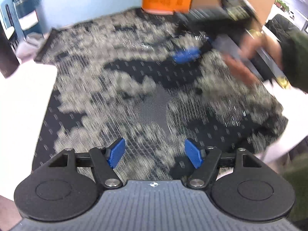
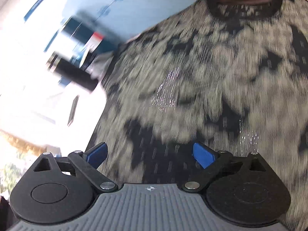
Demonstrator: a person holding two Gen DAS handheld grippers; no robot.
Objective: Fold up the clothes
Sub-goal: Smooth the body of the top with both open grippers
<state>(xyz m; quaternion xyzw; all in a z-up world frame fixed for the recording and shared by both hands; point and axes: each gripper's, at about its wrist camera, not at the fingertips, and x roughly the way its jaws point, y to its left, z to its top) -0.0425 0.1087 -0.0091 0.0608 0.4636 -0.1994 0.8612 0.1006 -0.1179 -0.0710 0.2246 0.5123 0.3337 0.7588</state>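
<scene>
Over the black-and-cream patterned knit sweater (image 1: 154,88) spread on the white counter (image 1: 25,100), both the left tool (image 1: 154,153) and right tool (image 2: 150,155) gape empty, so a shallow pinch risks dragging only one layer.

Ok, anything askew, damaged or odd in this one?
Nothing stands out. The patterned sweater lies spread on the white table; both sets of tongs, left and right, are open above it. Motion blur hides fine detail.
</scene>
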